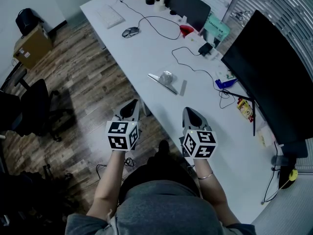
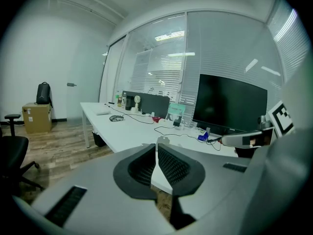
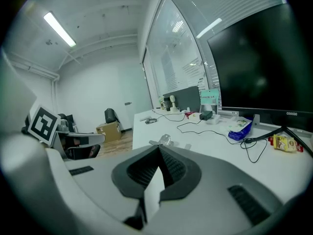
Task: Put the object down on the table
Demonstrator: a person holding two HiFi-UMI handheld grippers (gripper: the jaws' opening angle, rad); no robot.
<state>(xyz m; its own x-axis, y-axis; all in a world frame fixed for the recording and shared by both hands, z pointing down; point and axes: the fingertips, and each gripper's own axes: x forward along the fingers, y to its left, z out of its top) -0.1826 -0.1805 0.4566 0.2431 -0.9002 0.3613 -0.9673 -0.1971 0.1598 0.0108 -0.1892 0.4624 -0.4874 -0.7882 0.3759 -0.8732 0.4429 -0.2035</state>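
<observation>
Left tongs (image 1: 130,106) and right tongs (image 1: 191,114) are both pressed together, with nothing between them. The silvery object (image 1: 166,78) lies already on the white table (image 1: 146,48), ahead of both tongs and apart from them. It seems to be thin metal: stiff, light, probably slippery. Its raised round part looks the easiest place to grasp.

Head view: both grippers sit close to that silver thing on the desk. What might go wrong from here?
The left gripper and the right gripper are both shut and empty. If they push forward, the right one could knock the silver object aside instead of gripping it. The black cable looping just beyond it might also snag a jaw.
</observation>
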